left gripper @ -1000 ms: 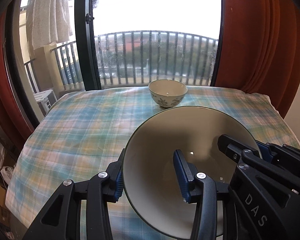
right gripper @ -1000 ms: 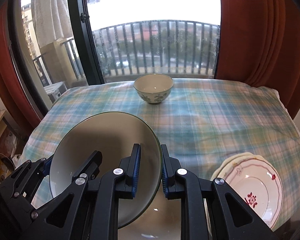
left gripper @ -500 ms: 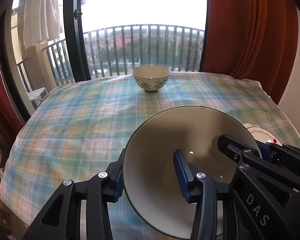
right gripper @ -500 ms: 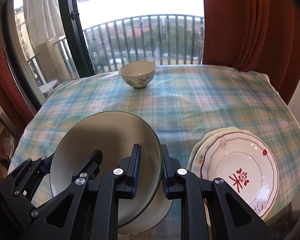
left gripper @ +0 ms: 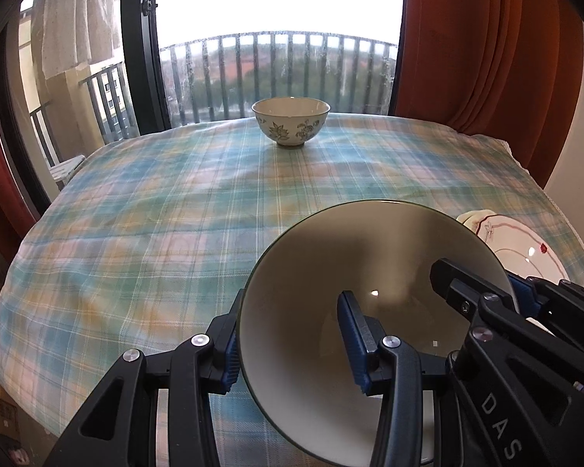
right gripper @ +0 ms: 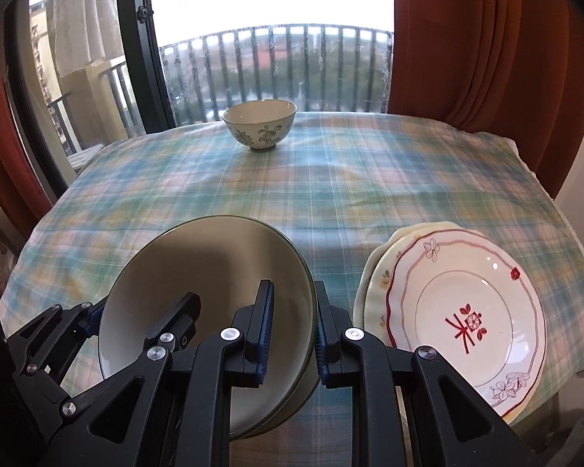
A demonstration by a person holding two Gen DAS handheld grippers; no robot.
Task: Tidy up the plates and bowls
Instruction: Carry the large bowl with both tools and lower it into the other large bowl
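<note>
Large cream bowl (left gripper: 373,272) with thin dark-green rim, tilted, at 6 o'clock above plaid-clothed surface (left gripper: 175,210). Clamped at opposite rims by left tool (left gripper: 292,344) and right tool (right gripper: 290,329). "DAS" printed on right tool.

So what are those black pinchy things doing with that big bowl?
Two hand-held grippers are carrying one big cream bowl with a dark green rim. The left hand-held gripper pinches its left edge and the right hand-held gripper pinches its right edge. A stack of flowery plates sits beside it, and a small flowered bowl waits across the checked tablecloth.
</note>
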